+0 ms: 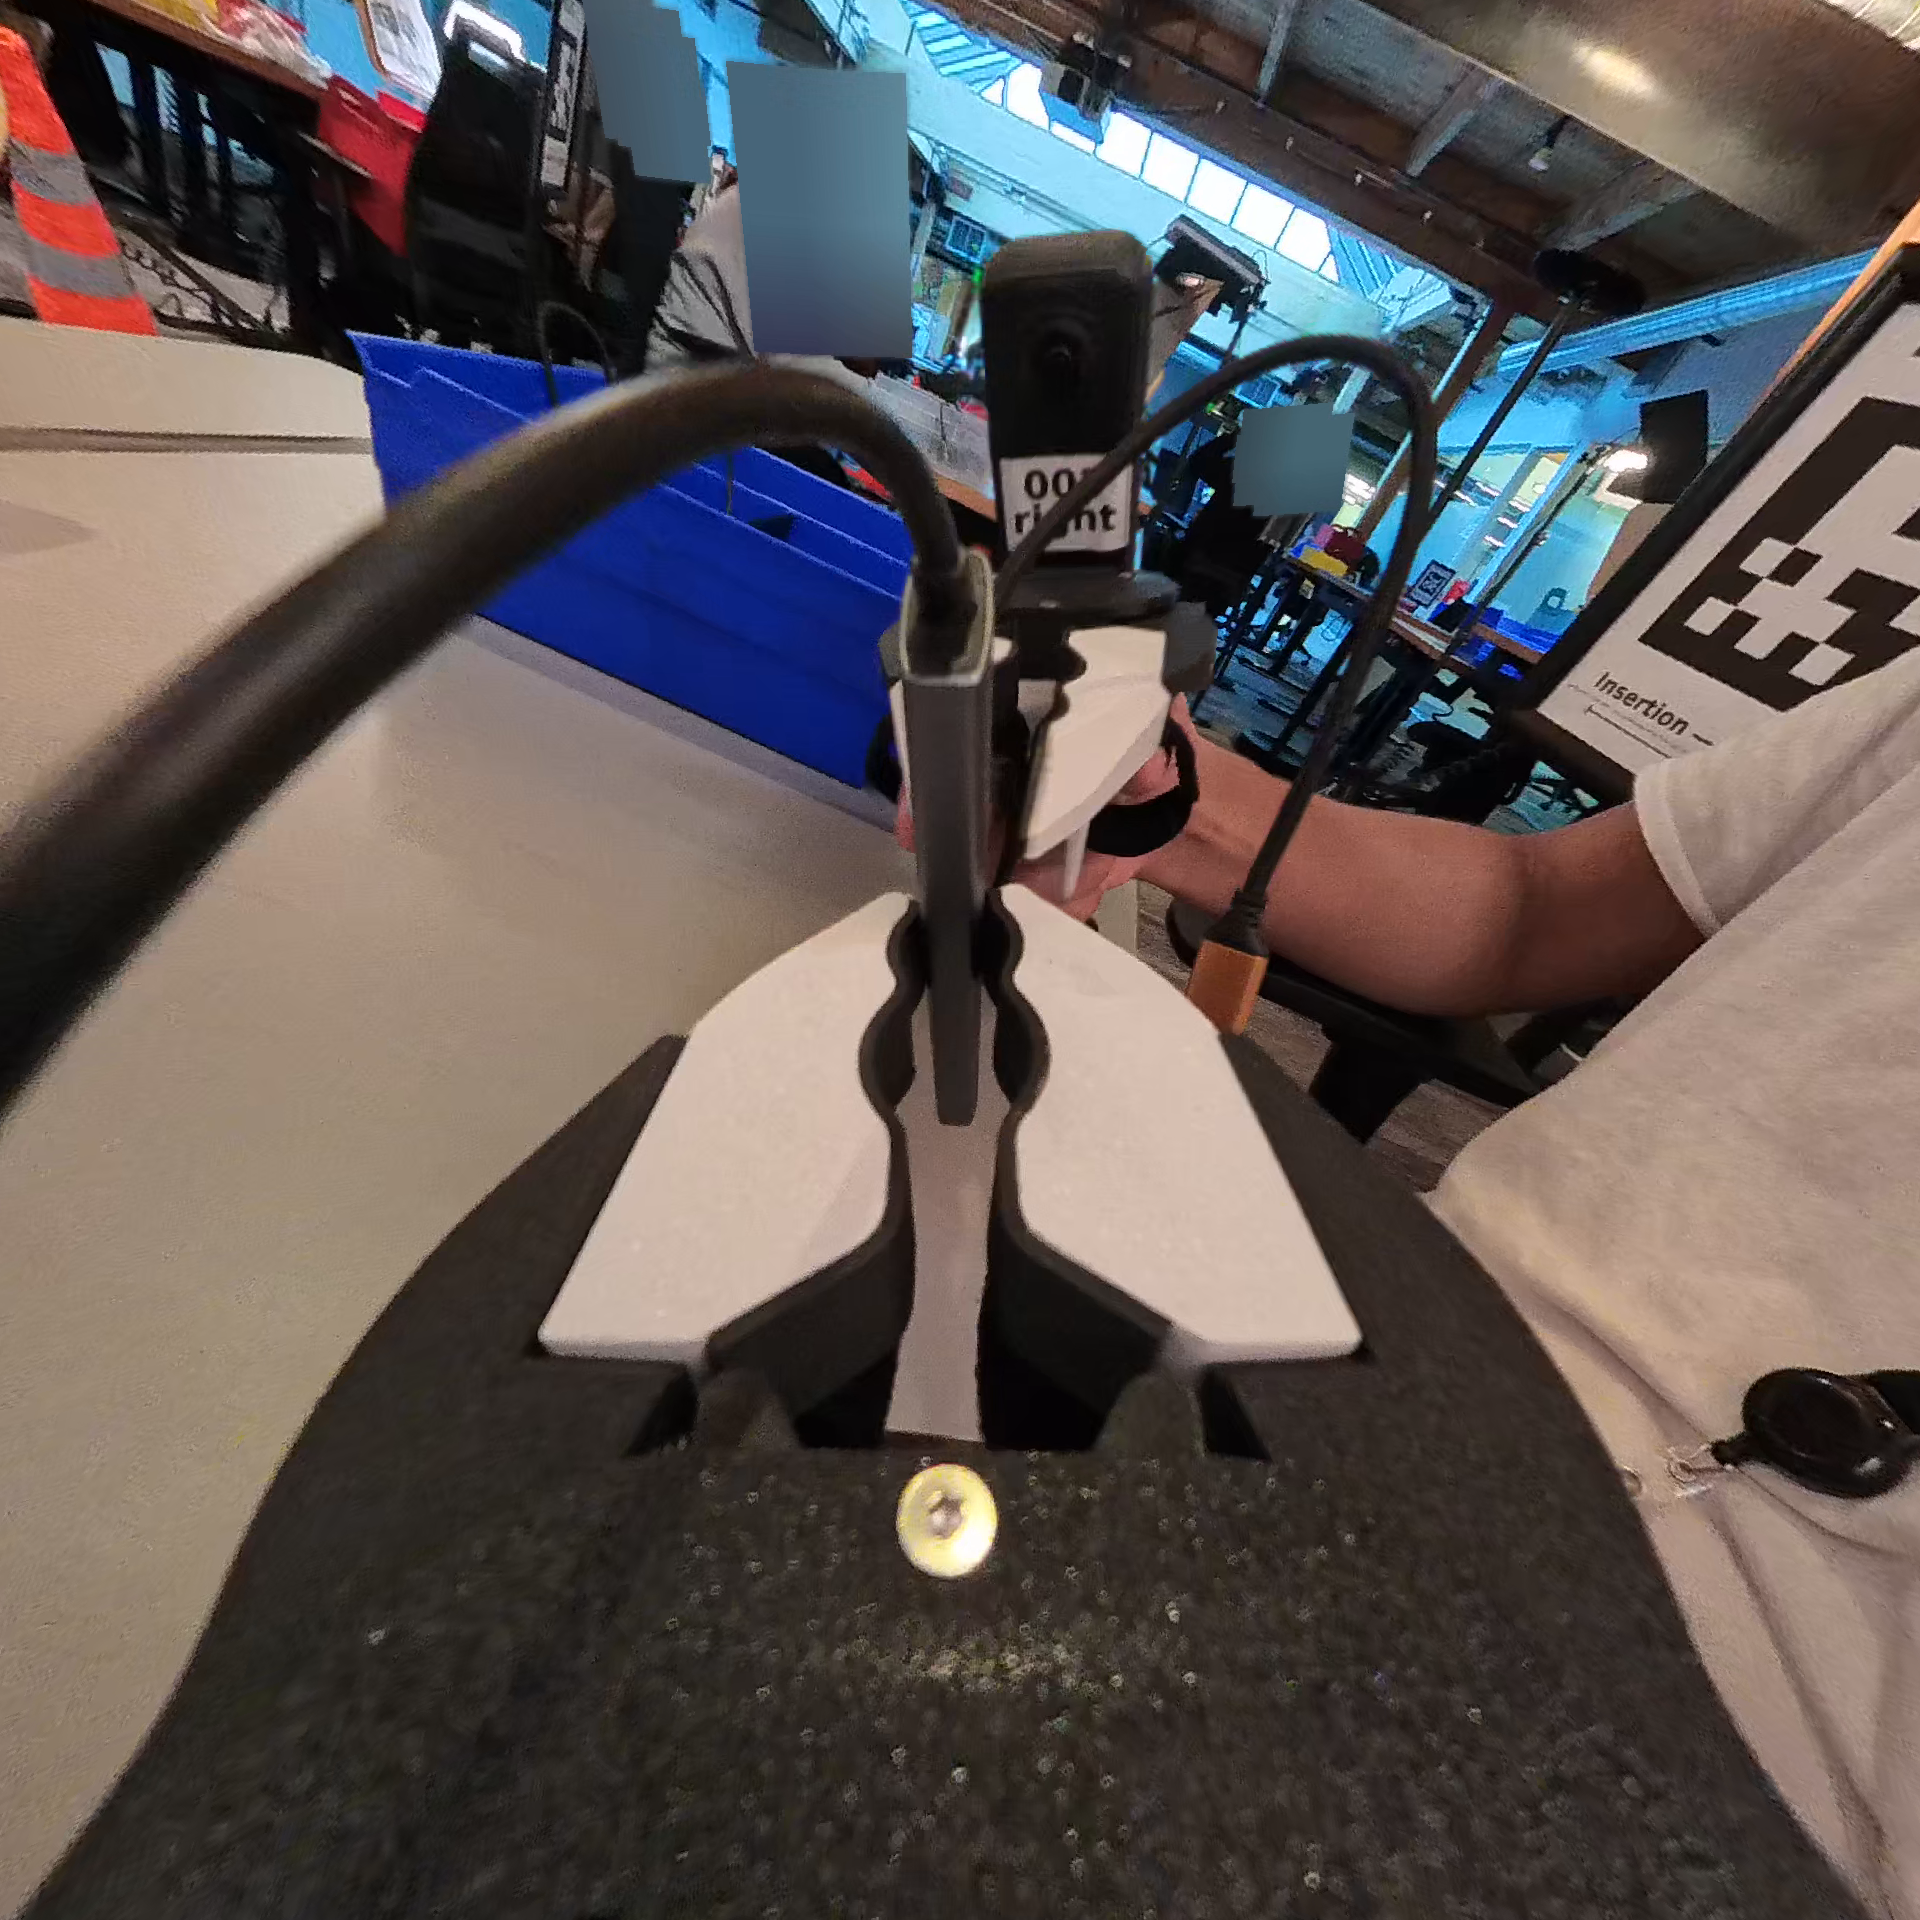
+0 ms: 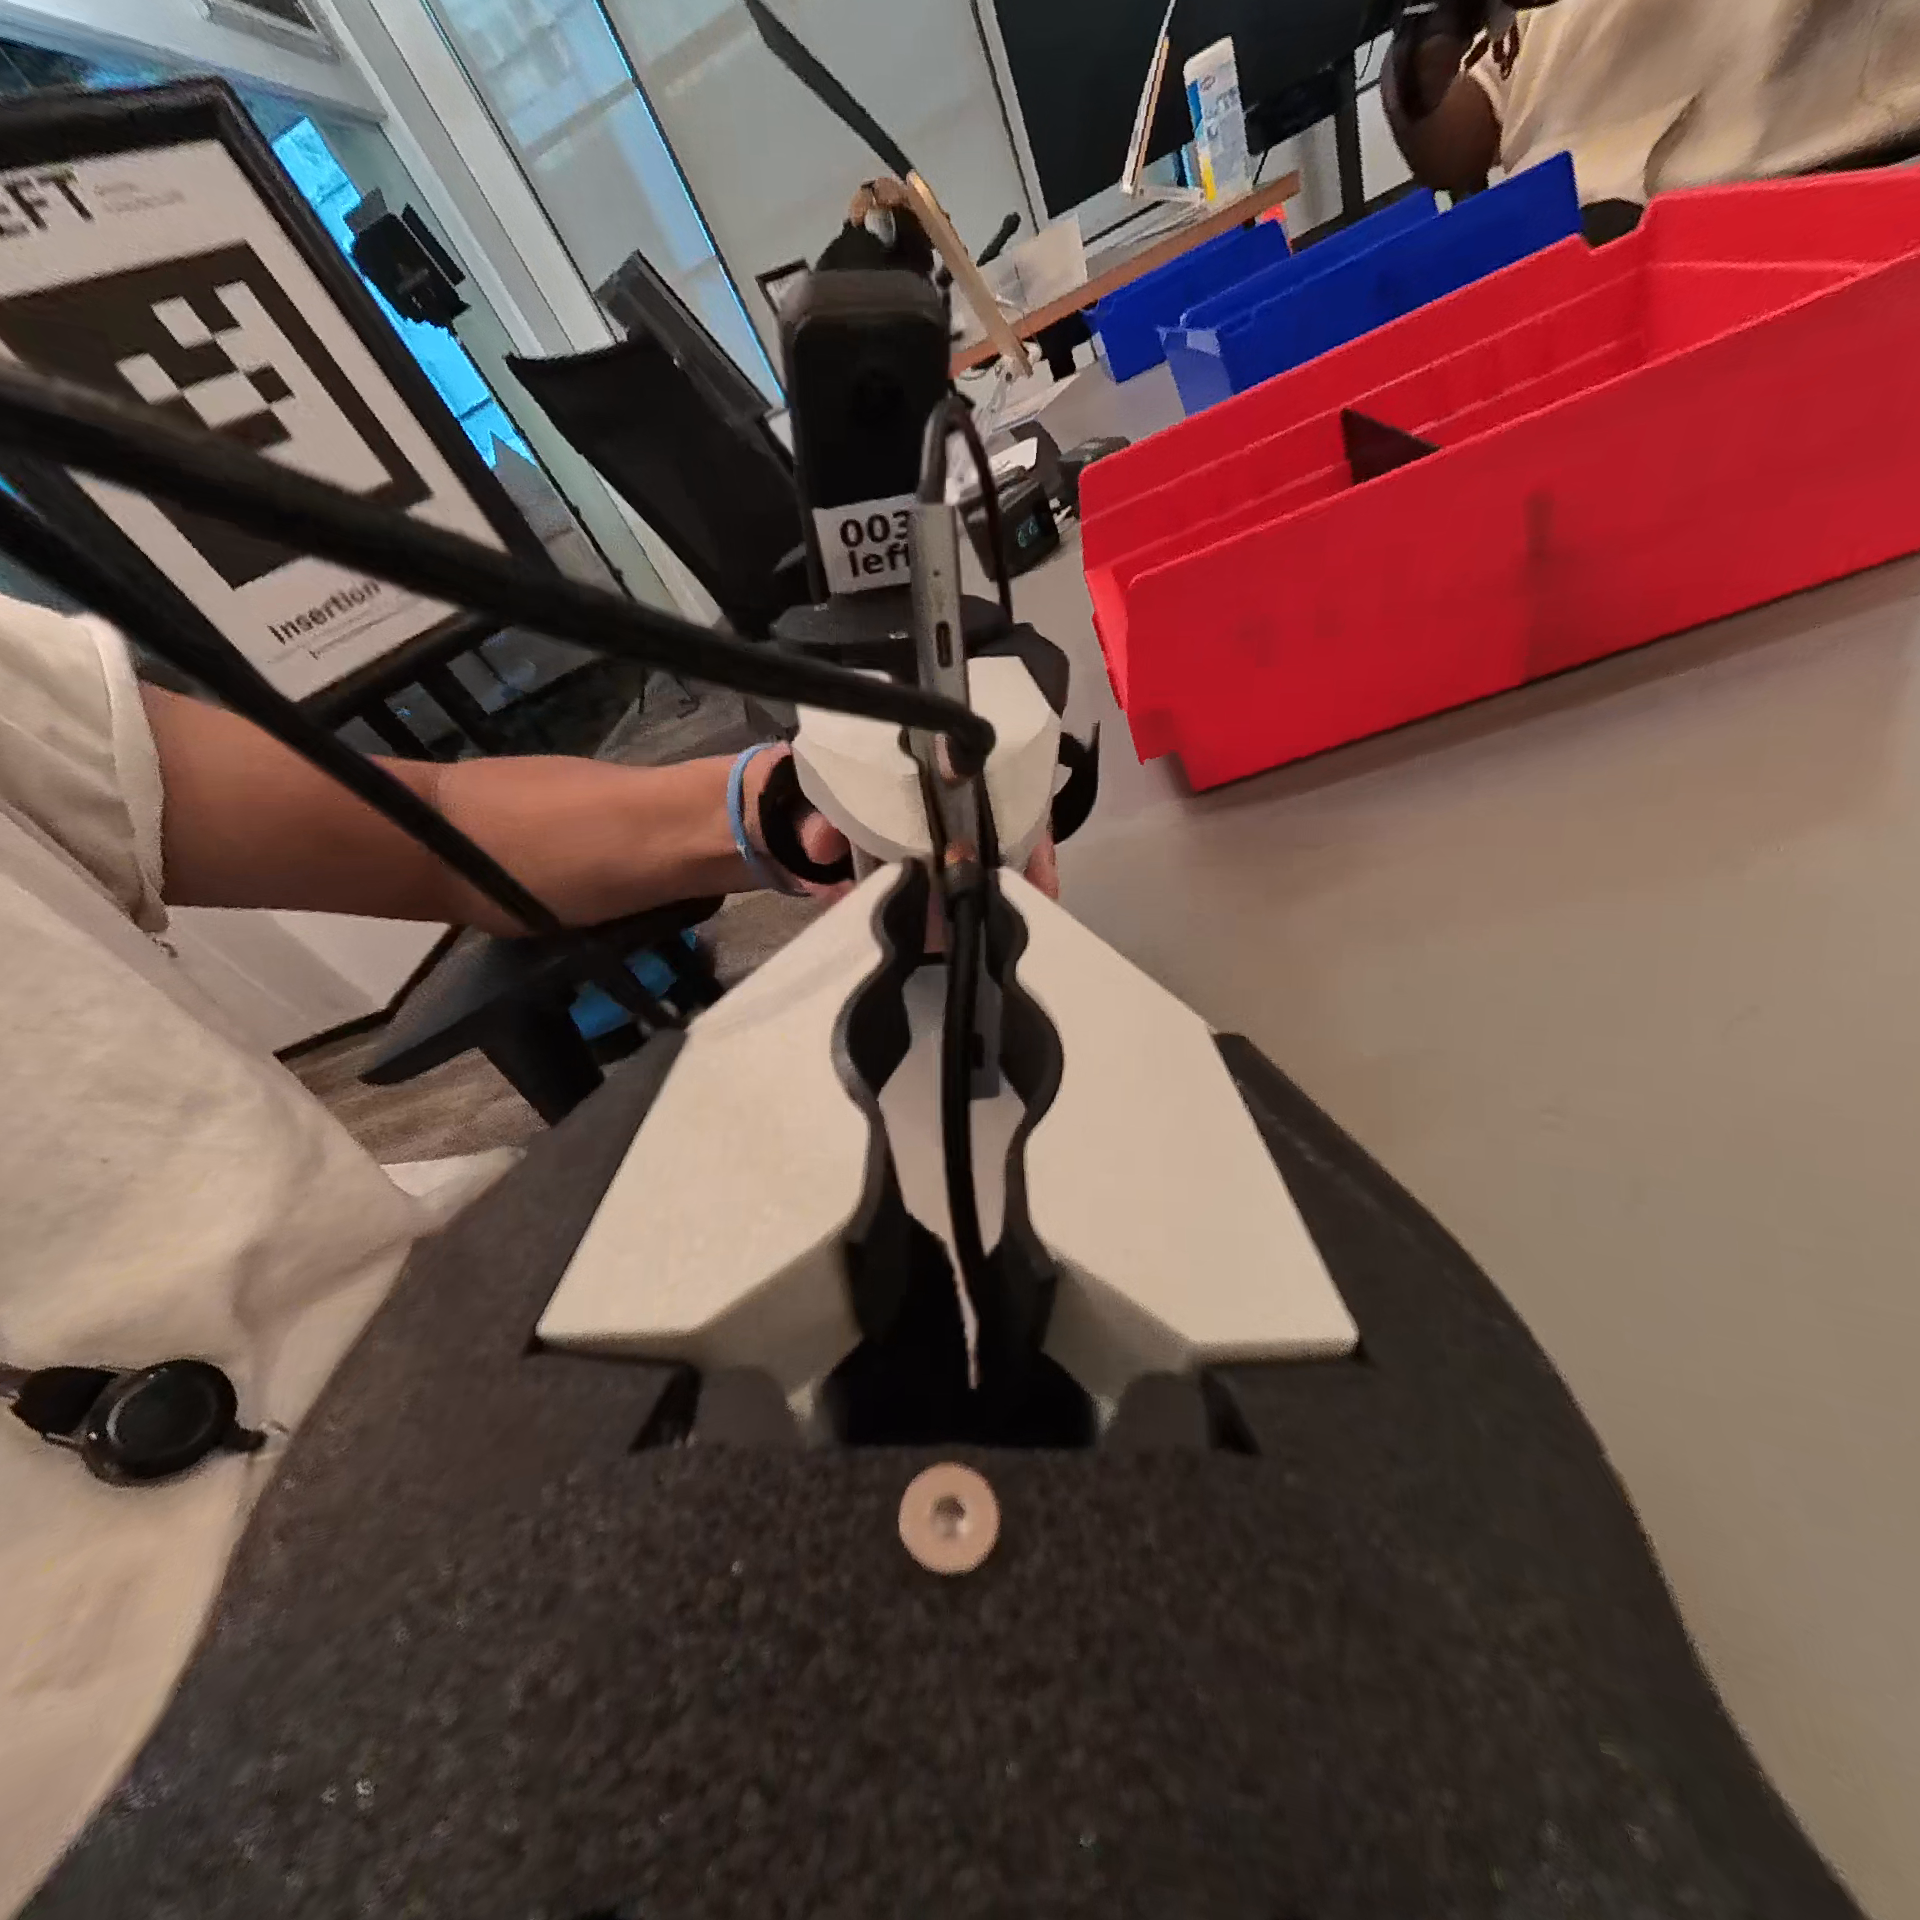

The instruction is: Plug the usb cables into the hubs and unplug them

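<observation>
We hold both tools up above the pale worktop [image 1: 312,935], facing one another, and they meet tip to tip. The left claw [image 1: 954,914] is pressed together on a slim grey adapter [image 1: 951,935], which stands upright between its wavy dark pads, clear of the worktop, with its lower end tucked into the grip. The adapter is a narrow, flat metal bar. A thick black cable [image 1: 416,582] leaves its top end and curves away to our left, and in the right wrist view we can make out a small slot on its narrow edge. The right claw [image 2: 956,904] is drawn close around a small grey plug [image 2: 992,1039] with a thin black cord [image 2: 964,1039] running back between the fingers. The front of this plug sits right against the lower part of the adapter, but we cannot tell whether it is seated in a slot or only touching. A second cord arches over the right tool and ends in an orange plug [image 1: 1226,971] that hangs loose beside our right forearm [image 1: 1403,904]. A blue bin [image 1: 644,561] and a red bin [image 2: 1507,520] sit farther back on the worktop, well apart from the claws, and a board with a black-and-white pattern [image 1: 1787,540] stands off to the side.
</observation>
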The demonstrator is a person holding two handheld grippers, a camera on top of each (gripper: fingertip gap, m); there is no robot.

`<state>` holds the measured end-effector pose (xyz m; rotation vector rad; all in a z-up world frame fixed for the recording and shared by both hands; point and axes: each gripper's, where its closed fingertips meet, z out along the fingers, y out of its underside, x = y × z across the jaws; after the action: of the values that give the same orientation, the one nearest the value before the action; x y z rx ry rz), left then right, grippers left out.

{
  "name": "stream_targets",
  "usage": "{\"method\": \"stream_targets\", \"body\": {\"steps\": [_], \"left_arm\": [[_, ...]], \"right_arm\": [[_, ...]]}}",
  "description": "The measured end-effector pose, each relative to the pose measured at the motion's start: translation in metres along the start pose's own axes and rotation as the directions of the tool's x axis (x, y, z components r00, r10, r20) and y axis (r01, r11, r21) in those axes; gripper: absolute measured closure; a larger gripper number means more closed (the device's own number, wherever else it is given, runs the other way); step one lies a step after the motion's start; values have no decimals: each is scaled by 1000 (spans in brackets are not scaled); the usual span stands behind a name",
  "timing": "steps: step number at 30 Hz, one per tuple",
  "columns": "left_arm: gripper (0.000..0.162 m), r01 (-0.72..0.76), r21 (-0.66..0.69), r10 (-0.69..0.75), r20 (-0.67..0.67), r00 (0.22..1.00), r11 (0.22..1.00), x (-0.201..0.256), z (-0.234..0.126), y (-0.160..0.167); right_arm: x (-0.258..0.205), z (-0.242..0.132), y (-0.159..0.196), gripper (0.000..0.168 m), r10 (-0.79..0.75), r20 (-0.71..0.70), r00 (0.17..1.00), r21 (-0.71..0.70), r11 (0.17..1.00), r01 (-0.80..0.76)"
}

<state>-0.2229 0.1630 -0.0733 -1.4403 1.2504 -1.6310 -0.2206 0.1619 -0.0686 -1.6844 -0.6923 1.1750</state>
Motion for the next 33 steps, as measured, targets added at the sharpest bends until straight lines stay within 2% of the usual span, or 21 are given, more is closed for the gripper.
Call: {"method": "stream_targets", "body": {"steps": [13, 19, 26, 28, 30, 33], "left_arm": [[152, 22, -41, -24, -36, 999, 999, 3, 2, 9], [152, 55, 21, -53, -66, 996, 998, 8, 5, 4], [152, 40, 26, -39, -40, 998, 999, 3, 7, 1], [152, 32, 13, -31, -47, 998, 999, 4, 9, -1], [152, 32, -6, -33, -53, 998, 999, 6, 10, 2], [152, 62, -20, -64, -85, 994, 998, 8, 11, 7]], "right_arm": [[1, 1, 10, 164, -35, -9, 999, -74, 997, 34], [-2, 0, 6, 163, -20, 17, 1000, -23, 1000, 21], [3, -2, 3, 163, 13, 11, 1000, -9, 1000, -13], [2, -5, 0, 161, -11, 3, 1000, -10, 1000, 11], [-3, -10, -8, 152, -60, 3, 998, 11, 998, 60], [0, -10, -9, 151, -98, -33, 995, -21, 995, 98]]}}
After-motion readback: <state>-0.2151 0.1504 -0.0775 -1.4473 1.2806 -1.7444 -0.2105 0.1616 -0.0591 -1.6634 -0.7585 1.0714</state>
